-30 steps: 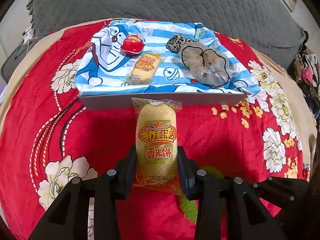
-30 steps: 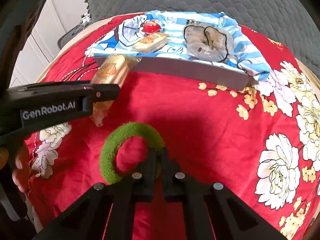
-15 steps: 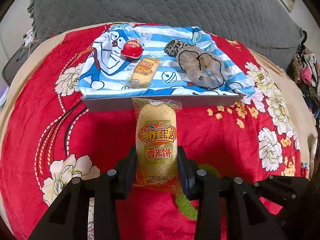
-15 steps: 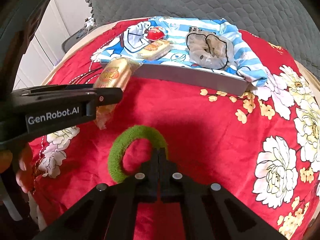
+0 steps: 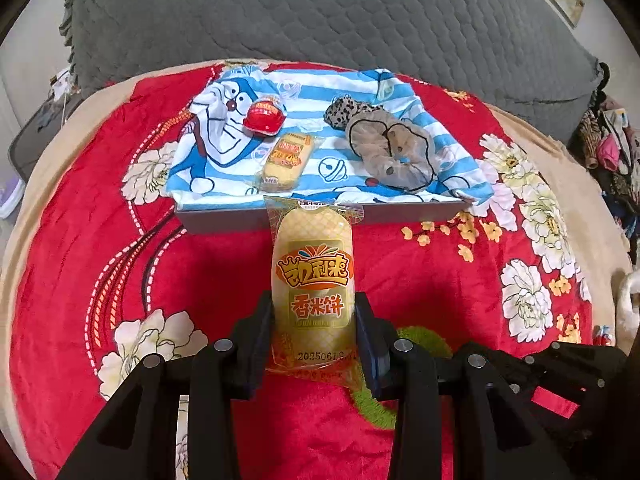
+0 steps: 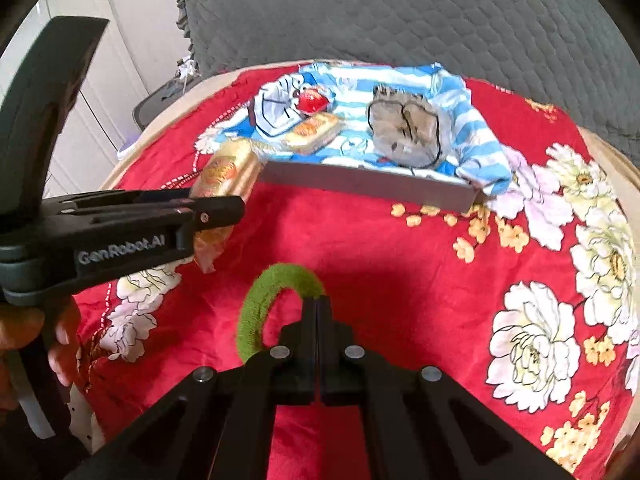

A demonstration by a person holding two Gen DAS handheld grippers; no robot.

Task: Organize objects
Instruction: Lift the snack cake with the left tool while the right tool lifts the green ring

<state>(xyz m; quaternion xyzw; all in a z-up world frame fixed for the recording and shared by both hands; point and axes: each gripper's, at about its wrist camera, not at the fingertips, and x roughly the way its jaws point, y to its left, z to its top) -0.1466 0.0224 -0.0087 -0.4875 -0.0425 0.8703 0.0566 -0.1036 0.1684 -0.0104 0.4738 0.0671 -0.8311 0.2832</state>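
The left tongs [image 5: 314, 330] squeeze the light, crinkly, easy-to-crush rice cake pack [image 5: 313, 280] by its bottom half, just before the tray [image 5: 224, 220] ahead, while the right tongs [image 6: 317, 304] pinch the soft green hair ring [image 6: 264, 300] at its rim.

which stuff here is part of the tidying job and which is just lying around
In the job: rice cracker pack in left gripper; green hair ring in right gripper; tray.

Lying about: grey quilt; red floral blanket.

Red floral blanket [image 5: 208, 264], grey quilted cushion [image 5: 320, 16]
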